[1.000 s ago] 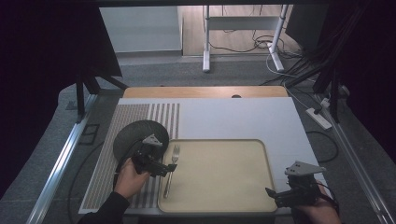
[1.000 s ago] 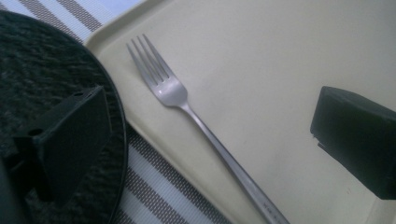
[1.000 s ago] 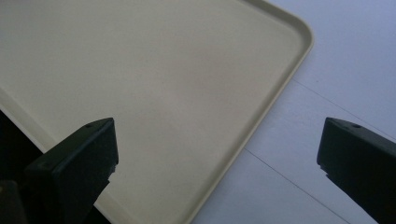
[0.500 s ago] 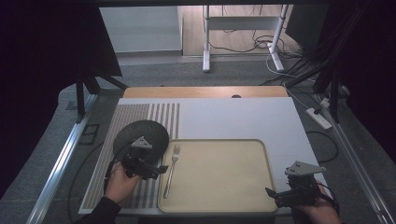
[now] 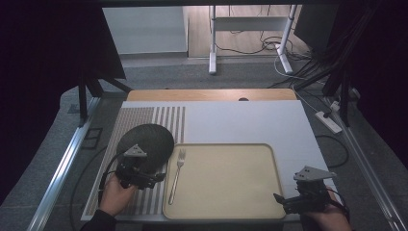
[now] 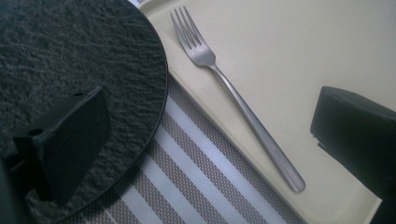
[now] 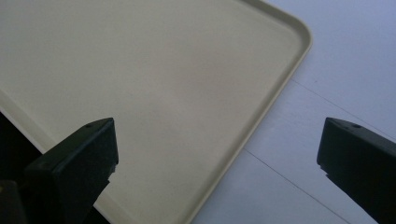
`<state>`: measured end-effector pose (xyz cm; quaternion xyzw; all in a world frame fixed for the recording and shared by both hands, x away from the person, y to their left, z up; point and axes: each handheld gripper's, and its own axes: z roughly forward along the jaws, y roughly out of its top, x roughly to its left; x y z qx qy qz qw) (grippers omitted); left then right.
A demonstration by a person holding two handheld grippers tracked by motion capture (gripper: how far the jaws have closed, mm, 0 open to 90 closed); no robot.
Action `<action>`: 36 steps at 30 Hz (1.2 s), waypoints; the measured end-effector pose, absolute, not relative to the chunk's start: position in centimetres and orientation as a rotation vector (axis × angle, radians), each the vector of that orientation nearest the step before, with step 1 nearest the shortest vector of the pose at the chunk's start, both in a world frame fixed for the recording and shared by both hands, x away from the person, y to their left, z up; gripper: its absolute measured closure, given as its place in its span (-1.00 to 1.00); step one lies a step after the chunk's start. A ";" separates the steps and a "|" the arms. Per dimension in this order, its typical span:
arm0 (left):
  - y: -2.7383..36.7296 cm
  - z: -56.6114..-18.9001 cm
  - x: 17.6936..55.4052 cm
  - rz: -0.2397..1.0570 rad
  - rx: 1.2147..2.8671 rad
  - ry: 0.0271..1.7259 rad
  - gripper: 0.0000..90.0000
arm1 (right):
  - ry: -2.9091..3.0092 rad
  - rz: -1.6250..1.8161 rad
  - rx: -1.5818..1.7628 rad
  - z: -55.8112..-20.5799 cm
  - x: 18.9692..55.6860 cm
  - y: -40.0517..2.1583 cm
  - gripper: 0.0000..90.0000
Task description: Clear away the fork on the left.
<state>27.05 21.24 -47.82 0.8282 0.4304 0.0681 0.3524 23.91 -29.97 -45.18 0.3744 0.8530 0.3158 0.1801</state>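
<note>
One fork concerns us here: a slim metal piece with a matte grey sheen, four tines and a long narrow handle, lying flat along the left edge of the cream tray. In the high view it sits at about 9 o'clock on the tray, tines toward 12. The tray is smooth, rectangular, with rounded corners and a low raised rim. Just beside it, toward 10 o'clock, we see a round black plate with a rough, slate-like grain; its rim overlaps a woven mat of pale and brown stripes. Beneath lies the white desk.

The left gripper hovers over the plate's near edge, its jaws spread wide and empty, straddling plate, mat and fork handle. The right gripper sits at the tray's 5 o'clock corner, jaws likewise wide apart with nothing between them. Both hands are partly cut off by the bottom edge.
</note>
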 end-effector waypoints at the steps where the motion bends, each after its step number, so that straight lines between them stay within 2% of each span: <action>1: 21.3 -47.8 27.0 0.176 2.141 1.116 -1.00 | 2.405 0.893 1.066 -45.2 23.9 -30.0 -1.00; 36: 25.0 -48.6 23.1 0.089 2.045 1.212 -1.00 | 2.382 0.920 1.091 -45.0 23.9 -30.3 -1.00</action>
